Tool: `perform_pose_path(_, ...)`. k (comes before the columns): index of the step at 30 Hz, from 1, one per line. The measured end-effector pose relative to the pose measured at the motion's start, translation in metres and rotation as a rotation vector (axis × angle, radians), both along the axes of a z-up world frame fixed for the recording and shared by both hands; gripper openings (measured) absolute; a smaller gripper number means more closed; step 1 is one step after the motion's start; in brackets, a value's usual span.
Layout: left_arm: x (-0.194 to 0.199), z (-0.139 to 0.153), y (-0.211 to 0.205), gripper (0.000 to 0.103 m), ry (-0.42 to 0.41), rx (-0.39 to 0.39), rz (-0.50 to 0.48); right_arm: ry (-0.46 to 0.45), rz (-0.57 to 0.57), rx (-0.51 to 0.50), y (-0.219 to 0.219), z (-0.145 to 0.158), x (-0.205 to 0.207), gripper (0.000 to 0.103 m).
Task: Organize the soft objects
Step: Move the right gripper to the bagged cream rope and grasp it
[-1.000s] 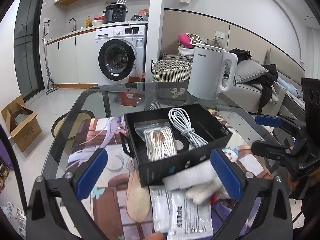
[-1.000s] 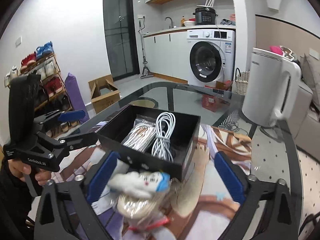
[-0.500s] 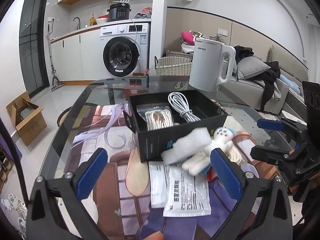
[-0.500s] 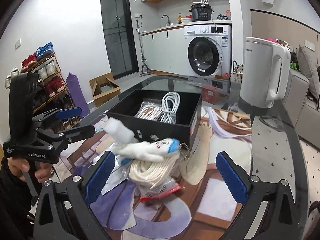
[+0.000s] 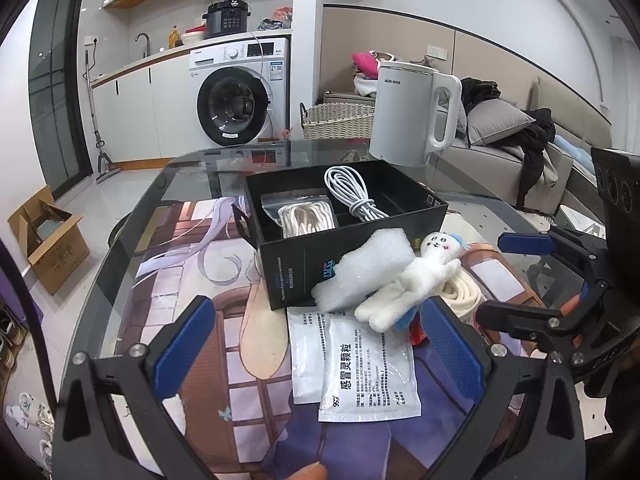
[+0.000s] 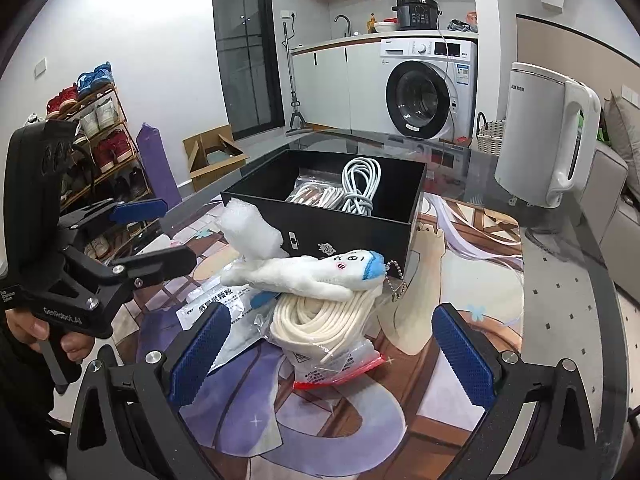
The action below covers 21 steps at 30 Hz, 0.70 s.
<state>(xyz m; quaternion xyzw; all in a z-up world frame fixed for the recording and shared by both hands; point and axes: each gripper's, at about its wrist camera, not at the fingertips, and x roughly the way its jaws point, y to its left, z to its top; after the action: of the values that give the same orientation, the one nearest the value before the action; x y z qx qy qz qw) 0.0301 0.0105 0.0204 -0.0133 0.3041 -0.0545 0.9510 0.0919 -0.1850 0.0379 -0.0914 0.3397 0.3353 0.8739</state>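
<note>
We are holding both claws wide apart and empty above the near edge of the glass surface (image 5: 132,216), the left claw (image 5: 316,350) and the right claw (image 6: 332,344) each facing the small pile of soft things waiting just in front of the black box (image 5: 352,240). In that box a bagged coil (image 5: 306,218) and a white cable (image 5: 352,196) are already lying side by side, so we judge the sorting to be partly done. Outside it, the white foam piece (image 5: 368,268) is leaning against the box's front wall, the plush doll (image 6: 316,274) is lying across a bagged white rope (image 6: 328,320), and two flat sachets (image 5: 360,364) are resting on the printed mat (image 5: 200,320) beneath. We are between picks, it seems, choosing the next item. The doll sits on top and nearest the right claw, so the next move probably calls for bringing that claw down around its body, closing gently, and lifting it clear without dragging the rope bag along; the foam could topple if nudged.
</note>
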Motion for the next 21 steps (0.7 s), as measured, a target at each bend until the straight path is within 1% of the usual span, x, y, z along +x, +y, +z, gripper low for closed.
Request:
perform_pose_path(4,0.000,-0.001,-0.001,0.103,0.000,-0.002,0.000,0.004,0.002,-0.031,0.004,-0.005,0.001,0.102)
perform_pose_path(10,0.001,-0.003,-0.001,0.103,0.002,-0.006,0.007,0.019,-0.002,-0.040,0.010,-0.010,0.004,0.102)
perform_pose_path(13,0.002,-0.003,0.002,0.103,0.005,-0.020,0.012,0.024,0.001,-0.041,0.013,-0.011,0.005,0.102)
perform_pose_path(16,0.002,-0.003,0.004,0.103,0.003,-0.026,0.014,0.018,0.002,-0.061,0.019,-0.015,0.006,0.102)
perform_pose_path(21,0.002,-0.003,0.005,0.103,-0.002,-0.025,0.012,0.036,-0.012,-0.074,0.025,-0.020,0.012,0.102)
